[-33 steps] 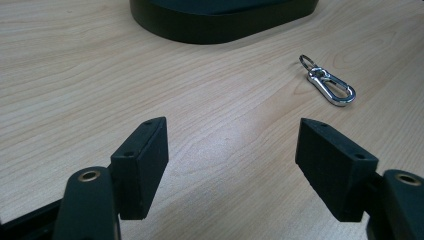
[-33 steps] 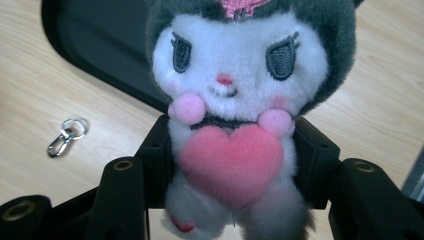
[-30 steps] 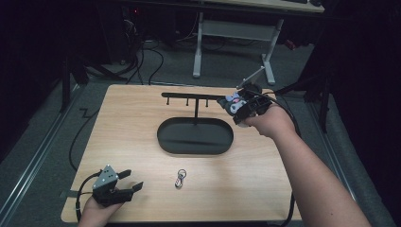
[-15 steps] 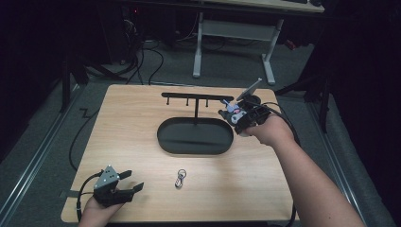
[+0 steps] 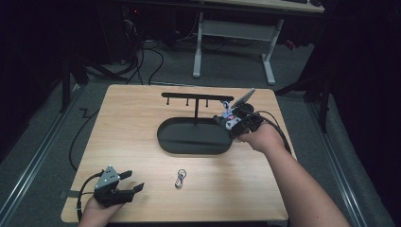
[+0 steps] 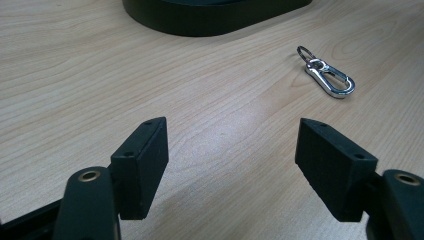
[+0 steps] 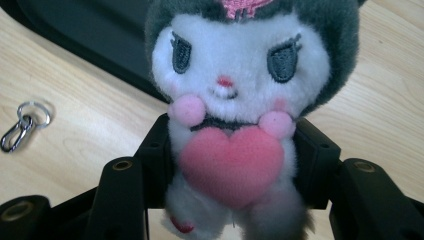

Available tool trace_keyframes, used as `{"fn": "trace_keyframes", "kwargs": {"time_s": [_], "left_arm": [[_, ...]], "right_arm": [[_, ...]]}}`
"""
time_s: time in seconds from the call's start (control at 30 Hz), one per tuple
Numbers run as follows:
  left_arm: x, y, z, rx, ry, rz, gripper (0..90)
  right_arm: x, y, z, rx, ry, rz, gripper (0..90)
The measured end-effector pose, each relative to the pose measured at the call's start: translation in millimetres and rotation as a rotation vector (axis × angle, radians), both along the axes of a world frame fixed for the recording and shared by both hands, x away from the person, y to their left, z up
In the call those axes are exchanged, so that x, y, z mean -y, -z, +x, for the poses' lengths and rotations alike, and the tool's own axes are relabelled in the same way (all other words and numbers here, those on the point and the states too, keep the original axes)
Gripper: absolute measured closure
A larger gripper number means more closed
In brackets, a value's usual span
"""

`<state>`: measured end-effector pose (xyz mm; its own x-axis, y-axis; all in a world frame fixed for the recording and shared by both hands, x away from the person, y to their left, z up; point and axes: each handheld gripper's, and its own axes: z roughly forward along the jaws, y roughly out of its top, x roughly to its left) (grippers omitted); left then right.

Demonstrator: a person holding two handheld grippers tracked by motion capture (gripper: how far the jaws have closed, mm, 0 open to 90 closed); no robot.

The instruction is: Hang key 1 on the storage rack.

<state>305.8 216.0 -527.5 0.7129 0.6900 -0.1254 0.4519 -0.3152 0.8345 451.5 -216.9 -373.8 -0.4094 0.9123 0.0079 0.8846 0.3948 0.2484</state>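
A small plush doll (image 7: 235,100) with a white face, dark hood and pink heart sits between the jaws of my right gripper (image 7: 230,165), which is shut on its body. In the high view this gripper (image 5: 230,120) hovers with the plush doll (image 5: 228,116) at the right end of the black oval tray (image 5: 189,142). A silver carabiner keyring (image 5: 180,178) lies on the wooden table in front of the tray; the carabiner (image 6: 327,77) is ahead and right of my left gripper (image 6: 230,165). My left gripper (image 5: 124,183) rests open near the table's front left corner, holding nothing.
A black T-shaped hook rack (image 5: 197,100) rises from the tray's far side. The tray's edge (image 6: 215,22) lies ahead of the left gripper. Beyond the table stand a white desk frame (image 5: 234,40) and floor cables (image 5: 151,56).
My right gripper, still holding the plush doll, has come down and toward the near side, from beside the rack's right end to the tray's right end. The left gripper has stayed still.
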Motion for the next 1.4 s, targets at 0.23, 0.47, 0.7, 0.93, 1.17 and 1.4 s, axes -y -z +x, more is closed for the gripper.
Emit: {"fn": "trace_keyframes", "kwargs": {"time_s": [0.23,0.47,0.7,0.93,1.17,1.4], "left_arm": [[0.4,1.0,0.2,-0.001,-0.002,0.003,30.2],[0.4,2.6,0.3,-0.009,-0.003,0.007,30.1],[2.7,1.9,-0.9,-0.001,-0.001,0.015,30.0],[6.9,0.5,-2.5,0.011,0.008,0.027,29.9],[12.1,-2.2,-3.9,0.003,0.01,0.042,31.8],[17.9,-3.7,-5.6,0.006,-0.02,0.048,34.1]], "right_arm": [[-2.2,19.3,7.9,0.023,0.021,0.038,43.9],[-2.0,34.4,14.7,0.032,0.036,0.068,40.9],[3.6,34.5,12.9,0.067,0.046,0.113,32.4],[8.8,30.0,-2.9,0.087,0.037,0.141,32.8],[17.8,37.1,-44.3,0.146,-0.005,0.181,38.6],[28.6,67.2,-92.5,0.284,-0.008,0.203,44.6]]}}
